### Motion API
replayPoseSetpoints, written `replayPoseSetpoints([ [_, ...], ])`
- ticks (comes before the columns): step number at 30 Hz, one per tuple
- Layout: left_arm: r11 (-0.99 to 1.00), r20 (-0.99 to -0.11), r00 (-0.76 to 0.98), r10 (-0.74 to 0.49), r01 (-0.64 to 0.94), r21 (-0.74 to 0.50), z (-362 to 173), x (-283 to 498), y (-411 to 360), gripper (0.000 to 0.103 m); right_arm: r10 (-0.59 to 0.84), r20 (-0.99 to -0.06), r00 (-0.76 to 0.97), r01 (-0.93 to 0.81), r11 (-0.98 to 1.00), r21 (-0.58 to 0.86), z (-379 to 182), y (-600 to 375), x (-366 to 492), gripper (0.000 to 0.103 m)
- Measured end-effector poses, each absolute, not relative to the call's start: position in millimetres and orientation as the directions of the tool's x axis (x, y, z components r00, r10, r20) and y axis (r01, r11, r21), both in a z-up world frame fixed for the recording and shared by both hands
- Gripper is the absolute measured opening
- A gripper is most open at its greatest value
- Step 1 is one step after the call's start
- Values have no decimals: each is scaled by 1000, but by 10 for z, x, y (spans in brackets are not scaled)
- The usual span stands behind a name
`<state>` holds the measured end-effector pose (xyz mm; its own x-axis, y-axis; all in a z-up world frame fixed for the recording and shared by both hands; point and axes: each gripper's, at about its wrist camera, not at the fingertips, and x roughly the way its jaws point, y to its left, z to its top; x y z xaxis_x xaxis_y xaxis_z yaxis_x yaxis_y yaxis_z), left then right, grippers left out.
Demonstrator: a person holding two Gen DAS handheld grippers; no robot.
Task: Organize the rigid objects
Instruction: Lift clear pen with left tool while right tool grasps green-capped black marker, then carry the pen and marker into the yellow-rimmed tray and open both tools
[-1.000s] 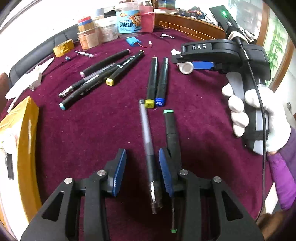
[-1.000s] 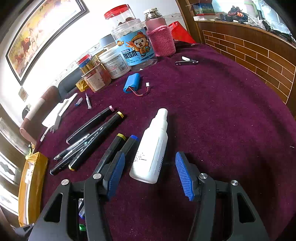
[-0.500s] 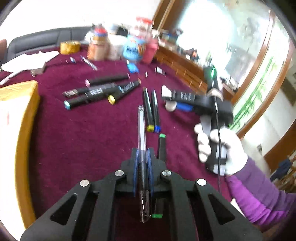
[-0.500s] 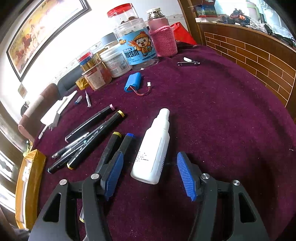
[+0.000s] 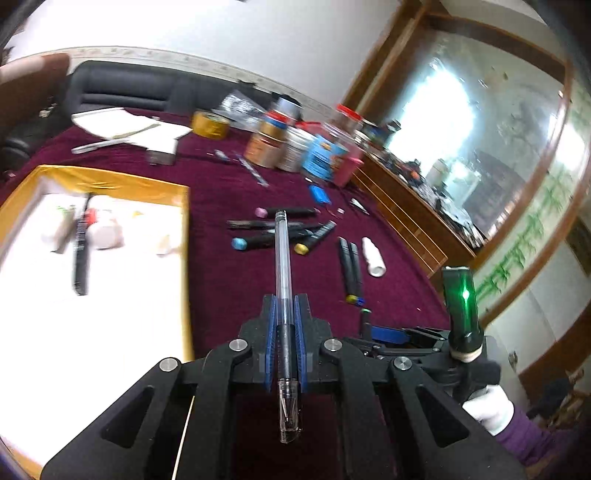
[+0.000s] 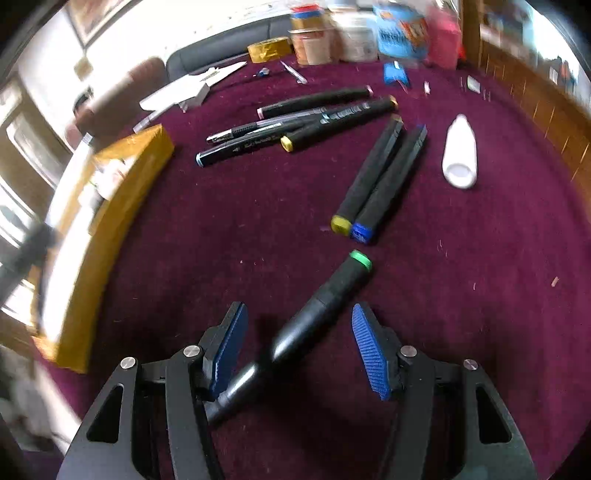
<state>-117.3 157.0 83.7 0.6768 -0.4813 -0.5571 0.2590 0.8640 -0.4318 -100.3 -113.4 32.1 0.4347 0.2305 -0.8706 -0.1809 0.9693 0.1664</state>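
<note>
On the maroon cloth: I see markers and pens scattered over the tabletop [image 6: 480, 295]
Left gripper [image 5: 287, 314]: my blue pads are clamped tight on a clear pen [image 5: 282, 266], lifted off the cloth and pointing away toward the far side
Right gripper [image 6: 299, 332]: my jaws stand about half open, touching nothing, low over the cloth
Green-capped marker [image 6: 325, 295]: it lies on the cloth between my right pads, slanting from near left to far right, clear of both
Yellow and blue markers [image 6: 380, 177]: they lie side by side, touching, just beyond the green one
White bottle [image 6: 460, 151]: on its side at far right
Gold-edged tray [image 5: 122, 184]: on the left, white inside, with a few blurred items in it
Marker cluster [image 6: 295, 125]: far centre
Jars [image 6: 354, 33]: far edge, blurred
</note>
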Motion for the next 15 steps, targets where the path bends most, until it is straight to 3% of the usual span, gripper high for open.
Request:
replayPoseSetpoints([
  [2, 873, -556, 695, -456, 227, -432, 845, -1221, 1746, 7, 162, -873, 460, -189, 979, 82, 306, -984, -1016, 45],
  [4, 883, -559, 713, -423, 184, -432, 839, -1245, 1940, 7, 124, -861, 493, -213, 977, 19, 310, -870, -1057, 21],
  [6, 891, -571, 723, -390, 141, -431, 811, -1246, 2110, 7, 142, -859, 491, -218, 975, 37, 303, -847, -1086, 15],
  [15, 879, -664, 653, -365, 6, -477, 535, -1027, 2529, 7, 415, -809, 417, -237, 909, 344, 421, -925, -1088, 13],
])
